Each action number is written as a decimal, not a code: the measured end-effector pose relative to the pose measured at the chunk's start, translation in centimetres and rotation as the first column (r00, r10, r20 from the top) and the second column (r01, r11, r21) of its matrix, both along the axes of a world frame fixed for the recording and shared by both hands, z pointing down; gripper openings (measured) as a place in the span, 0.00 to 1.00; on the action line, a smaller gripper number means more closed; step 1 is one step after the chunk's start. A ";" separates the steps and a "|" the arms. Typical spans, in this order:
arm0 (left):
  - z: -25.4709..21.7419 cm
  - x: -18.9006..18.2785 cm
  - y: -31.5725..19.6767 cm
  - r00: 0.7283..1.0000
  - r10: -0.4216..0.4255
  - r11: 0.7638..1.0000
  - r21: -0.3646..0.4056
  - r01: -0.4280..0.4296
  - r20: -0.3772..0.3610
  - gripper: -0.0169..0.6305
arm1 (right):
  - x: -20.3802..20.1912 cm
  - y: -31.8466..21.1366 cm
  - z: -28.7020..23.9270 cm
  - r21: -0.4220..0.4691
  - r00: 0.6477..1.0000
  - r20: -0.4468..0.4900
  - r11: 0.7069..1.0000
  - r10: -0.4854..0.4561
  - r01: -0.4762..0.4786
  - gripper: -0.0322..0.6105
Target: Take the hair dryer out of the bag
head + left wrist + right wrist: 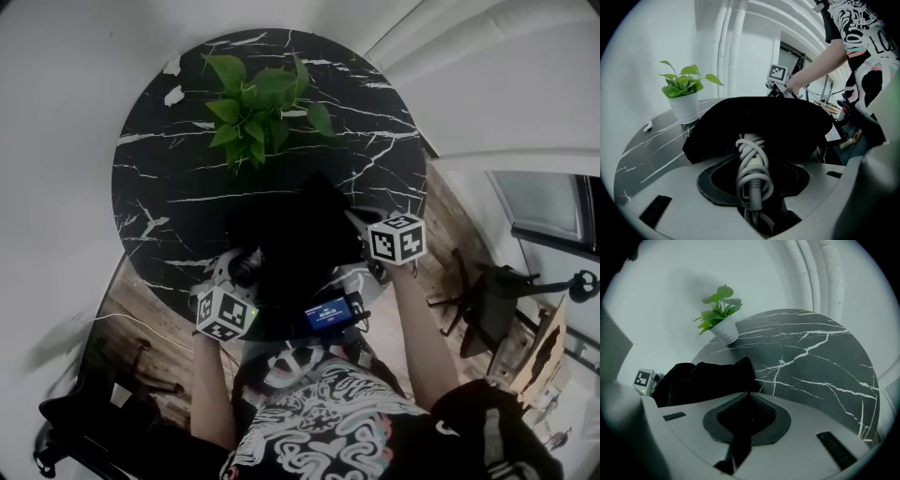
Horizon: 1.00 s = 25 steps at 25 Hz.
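Head view first: one round black marble table (159, 187) is seen from above. Exactly one potted plant (255, 111) is set toward its far side, and one black bag (300, 239) is laid at the near edge. Two grippers are counted, one at each side of the bag. The left gripper (242, 274) is placed at the bag's near-left corner and the right gripper (364, 228) at its right side. Each is topped by one marker cube (225, 314).

In the left gripper view the hair dryer (752, 164) is found right between the jaws. What's shown is a pale handle end with its white cord wound round it in several loops, poking out of the bag's mouth. The rest is covered by the black fabric. The jaws are clamped on that cord-wrapped handle, so a fairly wide grip is held.

In the right gripper view the jaws are squeezed together, with one strip of the bag's black fabric pinched between them. The bag is slumped on the table to the left there, and the plant is seen beyond it.
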<state>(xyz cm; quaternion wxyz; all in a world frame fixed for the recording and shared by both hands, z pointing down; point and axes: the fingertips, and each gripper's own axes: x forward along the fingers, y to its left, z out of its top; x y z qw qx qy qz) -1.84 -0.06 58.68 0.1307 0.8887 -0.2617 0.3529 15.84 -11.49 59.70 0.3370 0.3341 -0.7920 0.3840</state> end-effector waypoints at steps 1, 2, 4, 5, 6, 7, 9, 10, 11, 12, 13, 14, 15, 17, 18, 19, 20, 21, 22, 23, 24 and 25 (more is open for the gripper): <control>0.0 -0.1 0.1 1.000 0.000 1.000 -0.001 0.000 0.000 0.34 | 0.1 0.0 0.0 0.003 1.000 -0.004 1.000 -0.002 0.002 0.09; -0.1 -0.2 0.2 1.000 0.001 1.000 -0.004 -0.001 0.001 0.34 | 0.2 -0.1 -0.1 0.005 1.000 -0.007 1.000 -0.003 0.004 0.09; -0.2 -0.4 0.3 1.000 0.002 1.000 -0.007 -0.002 0.002 0.34 | 0.5 -0.2 -0.2 0.008 1.000 -0.009 1.000 -0.002 0.002 0.09; -0.2 -0.5 0.3 1.000 0.004 1.000 -0.007 -0.004 0.004 0.34 | 0.7 -0.2 -0.3 0.008 1.000 -0.009 1.000 -0.001 0.001 0.09; -0.2 -0.6 0.4 1.000 0.005 1.000 -0.006 -0.005 0.005 0.34 | 0.7 -0.2 -0.3 0.009 1.000 -0.010 1.000 0.000 0.000 0.09; -0.3 -0.7 0.4 1.000 0.007 1.000 -0.004 -0.007 0.008 0.34 | 0.8 -0.2 -0.3 0.010 1.000 -0.010 1.000 0.002 -0.002 0.09; -0.4 -0.9 0.4 1.000 0.009 1.000 -0.001 -0.009 0.012 0.34 | 0.9 -0.1 -0.3 0.014 1.000 -0.011 1.000 0.009 -0.009 0.09; -0.4 -0.9 0.4 1.000 0.010 1.000 -0.001 -0.010 0.013 0.34 | 1.0 -0.1 -0.3 0.016 1.000 -0.012 1.000 0.014 -0.014 0.09; -0.5 -1.0 0.4 1.000 0.011 1.000 -0.001 -0.011 0.014 0.34 | 1.1 -0.1 -0.4 0.019 1.000 -0.012 1.000 0.017 -0.017 0.09; -0.6 -1.1 0.5 1.000 0.012 1.000 -0.002 -0.012 0.015 0.34 | 1.2 -0.1 -0.4 0.022 1.000 -0.013 1.000 0.019 -0.019 0.09; -0.6 -1.2 0.6 1.000 0.013 1.000 -0.003 -0.013 0.017 0.34 | 1.2 -0.1 -0.5 0.026 1.000 -0.014 0.999 0.020 -0.020 0.09; -0.6 -1.4 0.7 1.000 0.014 1.000 -0.005 -0.014 0.019 0.34 | 1.3 -0.1 -0.6 0.030 1.000 -0.016 0.999 0.020 -0.019 0.09; -0.6 -1.6 0.8 1.000 0.014 1.000 -0.008 -0.014 0.022 0.33 | 1.3 -0.2 -0.7 0.035 1.000 -0.019 0.999 0.019 -0.019 0.09; -0.7 -2.0 1.0 1.000 0.012 1.000 -0.011 -0.012 0.027 0.33 | 1.6 -0.3 -1.0 0.046 0.999 -0.029 0.999 0.018 -0.017 0.09; -0.7 -2.2 1.1 1.000 0.010 1.000 -0.011 -0.010 0.029 0.33 | 1.7 -0.4 -1.1 0.052 0.999 -0.032 0.999 0.018 -0.016 0.09; -0.8 -2.4 1.2 0.999 0.009 1.000 -0.011 -0.009 0.031 0.33 | 1.8 -0.5 -1.3 0.057 0.999 -0.034 0.998 0.017 -0.015 0.09; -0.8 -2.5 1.2 0.999 0.008 1.000 -0.011 -0.008 0.032 0.33 | 1.9 -0.6 -1.5 0.062 0.999 -0.037 0.998 0.017 -0.015 0.09; -0.9 -2.6 1.3 0.999 0.008 1.000 -0.011 -0.008 0.033 0.33 | 2.0 -0.7 -1.6 0.067 0.999 -0.040 0.998 0.016 -0.014 0.09; -0.9 -2.7 1.4 0.999 0.007 1.000 -0.011 -0.007 0.034 0.33 | 2.1 -0.8 -1.7 0.073 0.999 -0.045 0.997 0.015 -0.012 0.09; -0.9 -2.9 1.4 0.999 0.005 1.000 -0.008 -0.005 0.037 0.33 | 2.2 -0.8 -1.8 0.079 0.999 -0.051 0.997 0.014 -0.010 0.09; -0.9 -3.0 1.5 0.999 0.003 1.000 -0.002 -0.003 0.042 0.33 | 2.4 -0.9 -1.9 0.084 0.998 -0.057 0.996 0.014 -0.009 0.09; -1.0 -3.2 1.5 0.999 0.001 1.000 0.008 -0.001 0.049 0.33 | 2.6 -0.9 -2.0 0.090 0.998 -0.063 0.996 0.014 -0.008 0.09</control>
